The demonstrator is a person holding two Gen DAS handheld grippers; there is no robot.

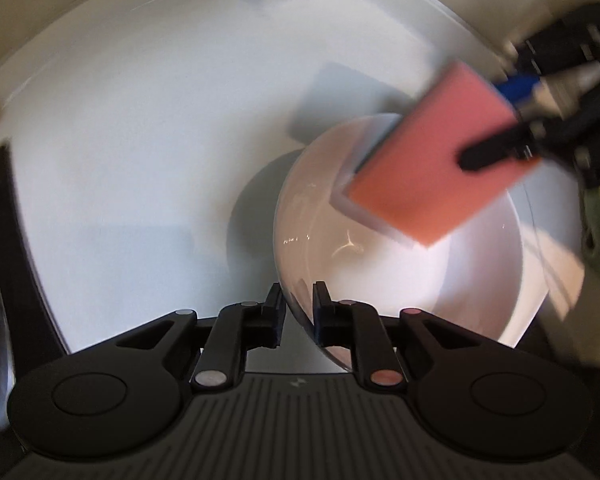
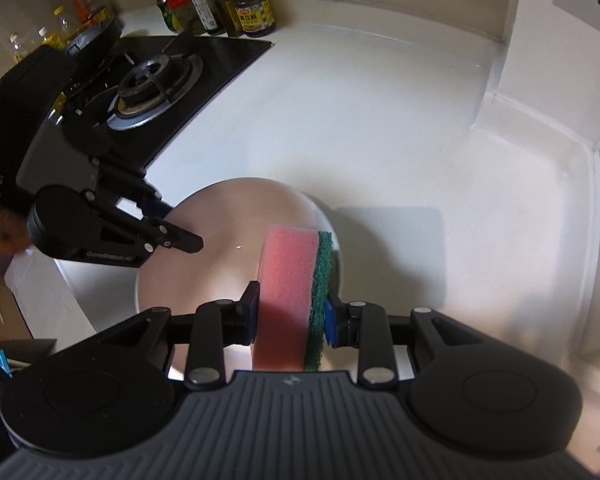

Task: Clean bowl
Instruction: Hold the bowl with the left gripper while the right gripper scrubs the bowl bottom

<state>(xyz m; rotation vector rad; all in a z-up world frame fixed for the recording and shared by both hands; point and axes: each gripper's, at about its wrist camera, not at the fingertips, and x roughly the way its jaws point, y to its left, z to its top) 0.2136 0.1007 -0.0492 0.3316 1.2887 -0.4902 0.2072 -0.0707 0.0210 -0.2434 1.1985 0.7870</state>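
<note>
A white bowl (image 1: pixel 400 272) is held tilted above the white counter; it also shows in the right wrist view (image 2: pixel 228 232). My left gripper (image 1: pixel 298 308) is shut on the bowl's rim, one finger inside and one outside; it shows at the left in the right wrist view (image 2: pixel 180 240). My right gripper (image 2: pixel 290 312) is shut on a pink sponge (image 2: pixel 286 288) with a green scouring side (image 2: pixel 321 288). In the left wrist view the sponge (image 1: pixel 428 172) is over the bowl's inside, blurred; whether it touches the bowl I cannot tell.
A white counter (image 2: pixel 400 140) lies under the bowl. A black gas hob (image 2: pixel 156 76) is at the left, with jars and bottles (image 2: pixel 220 4) behind it. A white wall corner (image 2: pixel 540 80) rises at the right.
</note>
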